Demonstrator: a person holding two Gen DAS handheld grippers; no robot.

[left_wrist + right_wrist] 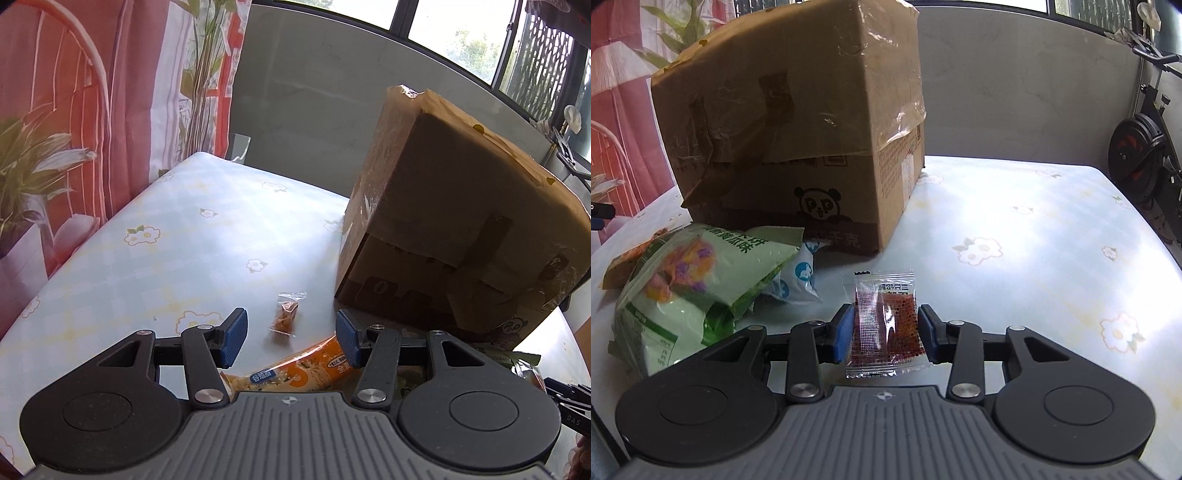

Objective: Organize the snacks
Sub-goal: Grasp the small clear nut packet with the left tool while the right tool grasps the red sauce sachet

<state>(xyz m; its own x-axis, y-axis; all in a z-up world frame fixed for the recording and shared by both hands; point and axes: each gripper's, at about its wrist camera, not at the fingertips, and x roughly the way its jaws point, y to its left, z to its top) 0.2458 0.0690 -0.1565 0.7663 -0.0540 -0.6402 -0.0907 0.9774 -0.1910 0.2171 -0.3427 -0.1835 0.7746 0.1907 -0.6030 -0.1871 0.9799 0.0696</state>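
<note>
Right tongs [885,329] grip a small red-brown clear-edged sachet [886,325], apparently clamped. Left tongs [291,341] stand half open, empty, above the floral surface [166,236].

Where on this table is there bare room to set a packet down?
Free: tablecloth right of the cardboard box, and the stretch between box and curtain. Crowded: in front of the box, around the green bag.

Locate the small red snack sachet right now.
Right wrist view: the red sachet sits between the right gripper's pads on the floral tablecloth, right of the green snack bag, before the cardboard box.
</note>
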